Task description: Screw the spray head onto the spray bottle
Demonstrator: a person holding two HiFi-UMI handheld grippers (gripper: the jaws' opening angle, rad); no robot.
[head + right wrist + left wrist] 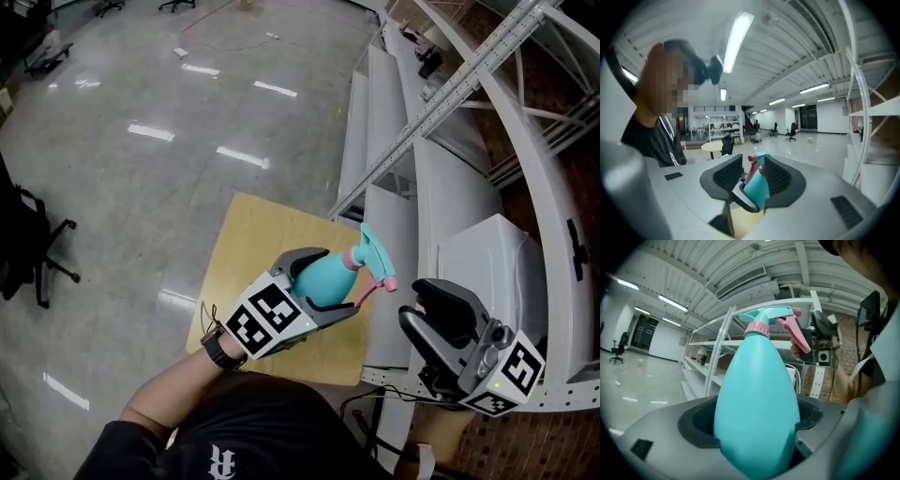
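Observation:
My left gripper is shut on the body of a turquoise spray bottle, held above a small wooden table. The bottle lies tilted, neck up and to the right. A spray head with a pink collar and pink trigger sits on its neck. In the left gripper view the bottle fills the gap between the jaws, and the spray head stands on top. My right gripper hangs open at the lower right, apart from the bottle. In the right gripper view its jaws frame the distant bottle with nothing between them.
A white metal shelving rack runs along the right of the table. A white box-like unit sits by the right gripper. A black office chair stands on the shiny floor at far left. Cables hang below the table's right side.

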